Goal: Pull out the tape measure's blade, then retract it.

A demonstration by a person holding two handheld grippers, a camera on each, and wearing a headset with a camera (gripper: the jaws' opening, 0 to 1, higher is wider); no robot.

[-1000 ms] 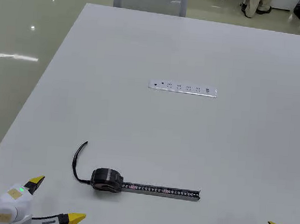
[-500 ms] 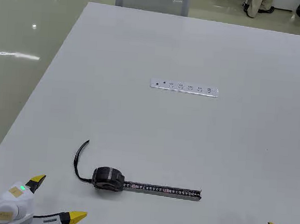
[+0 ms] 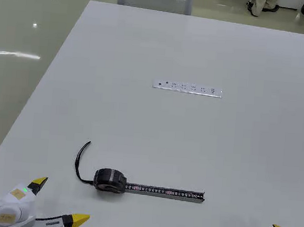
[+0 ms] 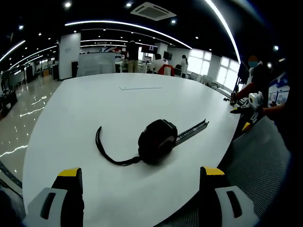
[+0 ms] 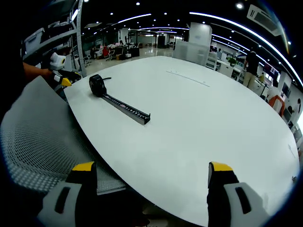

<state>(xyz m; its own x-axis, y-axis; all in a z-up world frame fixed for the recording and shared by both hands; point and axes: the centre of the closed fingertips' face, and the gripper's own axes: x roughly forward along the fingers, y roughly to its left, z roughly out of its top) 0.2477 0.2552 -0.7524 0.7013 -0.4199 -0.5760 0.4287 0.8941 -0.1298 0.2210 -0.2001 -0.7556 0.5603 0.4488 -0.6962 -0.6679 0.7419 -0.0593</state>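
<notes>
Lengthwise, the black round-cased tape measure was laid near the white counter's front edge, its marked blade extended rightward. The left gripper and right gripper were held apart from it, fingers spread wide, nothing grasped.

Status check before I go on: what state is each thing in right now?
Tape measure case: lying on the table, not gripped.
Blade: pulled out, flat on the table.
Strap: loose, curled beside the case.
Left gripper: open, empty.
Right gripper: open, empty.
Power strip: lying flat, no plugs visible.
</notes>
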